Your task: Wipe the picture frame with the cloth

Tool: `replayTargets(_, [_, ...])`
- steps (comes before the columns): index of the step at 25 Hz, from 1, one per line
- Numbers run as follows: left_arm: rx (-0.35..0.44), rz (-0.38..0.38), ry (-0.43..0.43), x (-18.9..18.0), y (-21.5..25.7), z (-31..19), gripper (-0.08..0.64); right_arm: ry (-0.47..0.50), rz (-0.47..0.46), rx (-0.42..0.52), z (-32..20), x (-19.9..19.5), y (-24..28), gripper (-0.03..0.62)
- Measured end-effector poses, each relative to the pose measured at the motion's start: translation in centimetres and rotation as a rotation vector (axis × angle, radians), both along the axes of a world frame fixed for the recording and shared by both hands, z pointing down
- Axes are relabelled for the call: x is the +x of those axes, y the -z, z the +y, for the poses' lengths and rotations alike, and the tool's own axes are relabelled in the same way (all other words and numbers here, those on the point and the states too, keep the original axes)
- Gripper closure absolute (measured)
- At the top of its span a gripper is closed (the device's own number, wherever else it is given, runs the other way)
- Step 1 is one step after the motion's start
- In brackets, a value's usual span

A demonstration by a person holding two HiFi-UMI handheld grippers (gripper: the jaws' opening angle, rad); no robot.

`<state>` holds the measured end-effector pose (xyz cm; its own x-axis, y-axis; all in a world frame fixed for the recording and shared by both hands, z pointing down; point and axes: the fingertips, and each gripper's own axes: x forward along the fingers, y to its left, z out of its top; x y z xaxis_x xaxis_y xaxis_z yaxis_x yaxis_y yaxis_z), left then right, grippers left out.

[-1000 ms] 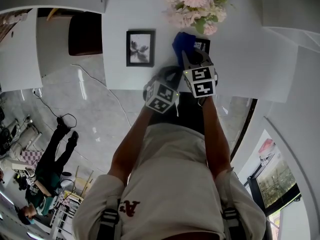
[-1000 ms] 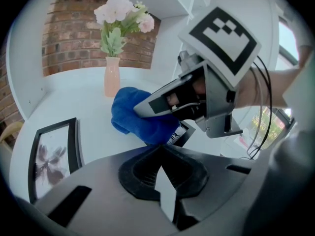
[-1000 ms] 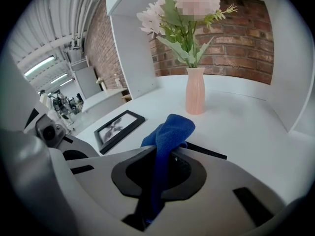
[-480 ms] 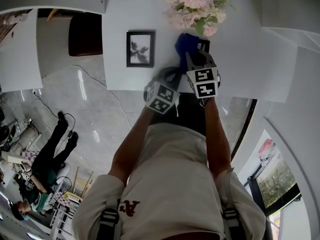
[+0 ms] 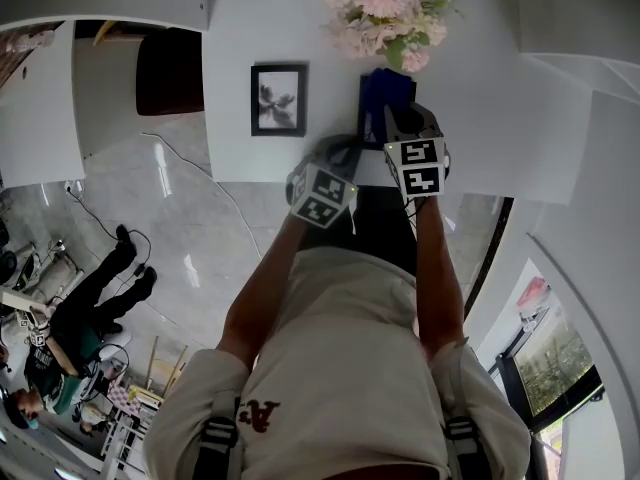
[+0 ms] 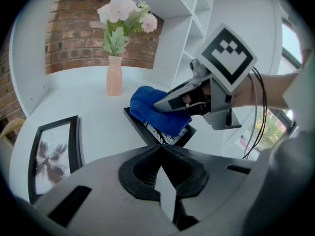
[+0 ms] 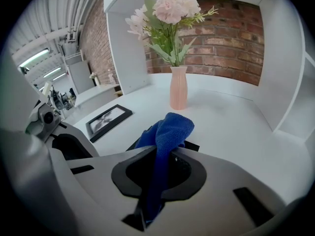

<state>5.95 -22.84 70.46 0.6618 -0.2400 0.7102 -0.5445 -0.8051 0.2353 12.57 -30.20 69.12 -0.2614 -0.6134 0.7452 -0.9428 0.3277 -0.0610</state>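
A small black picture frame (image 6: 158, 132) lies on the white table (image 5: 480, 118), mostly covered by the blue cloth (image 5: 385, 96). My right gripper (image 5: 397, 120) is shut on that cloth (image 7: 167, 129) and presses it onto the frame. In the left gripper view the cloth (image 6: 147, 104) spreads under the right gripper (image 6: 162, 103). My left gripper (image 5: 338, 153) sits at the table's near edge. Its jaws (image 6: 160, 149) close on the frame's near corner. Only black corners of the frame (image 7: 193, 145) show past the cloth in the right gripper view.
A second black picture frame (image 5: 279, 99) lies flat to the left. A pink vase of flowers (image 5: 385, 13) stands just behind the cloth. White shelf walls and a brick back enclose the table. Beyond the table's left edge, a person (image 5: 95, 313) is on the floor.
My right gripper has slid the cloth to the right across the frame, which it now covers almost fully. The left gripper has barely moved.
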Motion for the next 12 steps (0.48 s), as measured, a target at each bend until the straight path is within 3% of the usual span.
replayTargets(12, [-0.007,0.004,0.012,0.0,0.0,-0.1,0.558,-0.023,0.057,0.009,0.3,2.6,0.5,0.565])
